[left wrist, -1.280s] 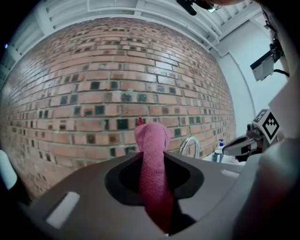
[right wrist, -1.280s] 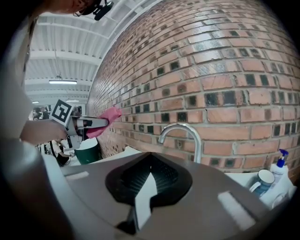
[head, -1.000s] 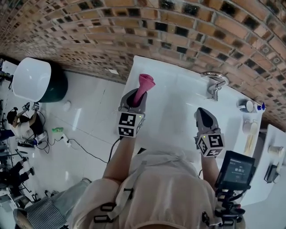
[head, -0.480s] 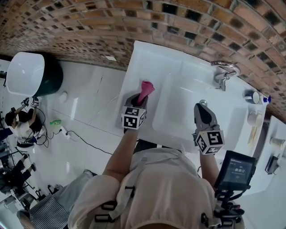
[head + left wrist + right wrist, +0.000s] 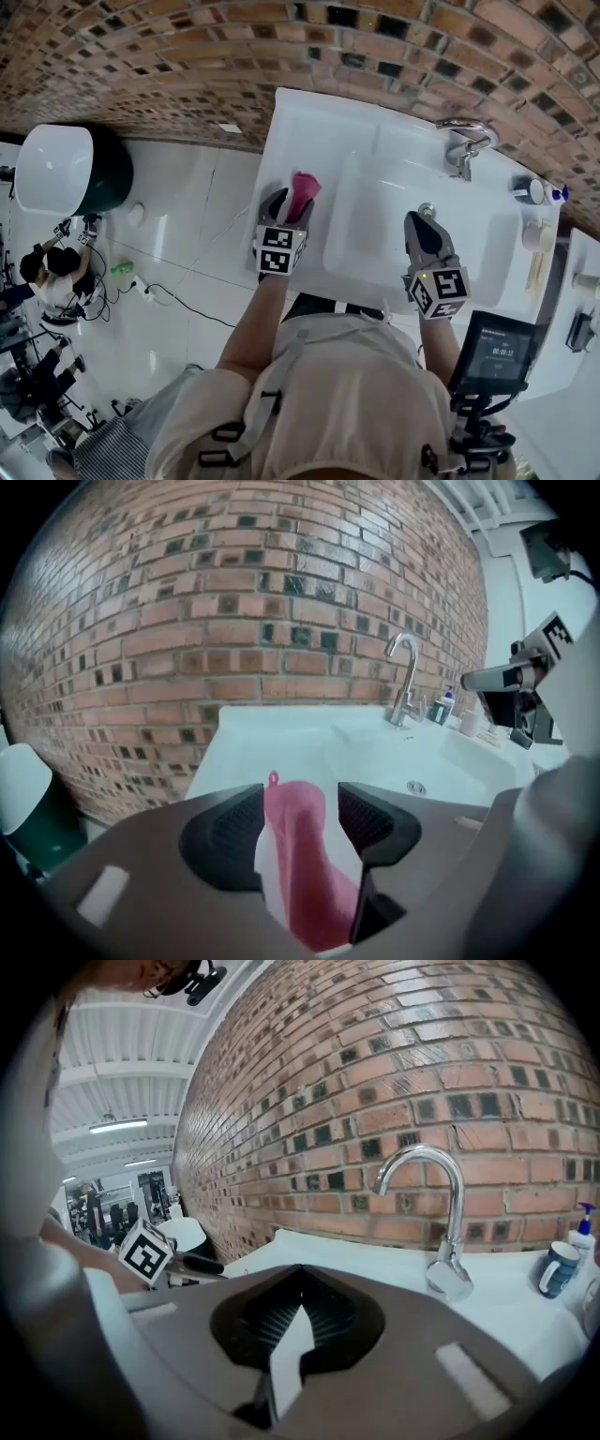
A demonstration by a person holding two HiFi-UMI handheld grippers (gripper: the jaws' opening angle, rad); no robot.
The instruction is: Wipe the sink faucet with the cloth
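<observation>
A pink cloth (image 5: 303,190) (image 5: 298,855) rests on the white counter left of the sink basin (image 5: 375,239). My left gripper (image 5: 287,203) (image 5: 300,803) stands around the cloth with its jaws opening; the pads sit a little off the cloth on both sides. The chrome faucet (image 5: 463,146) (image 5: 404,675) (image 5: 442,1215) stands at the basin's far rim by the brick wall. My right gripper (image 5: 422,221) (image 5: 298,1267) hovers over the basin's near right part, shut and with nothing in it, pointing toward the faucet.
A cup (image 5: 529,192) (image 5: 561,1267) and a soap bottle (image 5: 583,1227) stand on the counter right of the faucet. The drain (image 5: 427,209) lies in the basin just ahead of my right gripper. A white and green bin (image 5: 70,169) stands on the floor at left.
My left gripper came down with the cloth from above the counter to the counter left of the basin, and its jaws spread apart. The right gripper barely shifted.
</observation>
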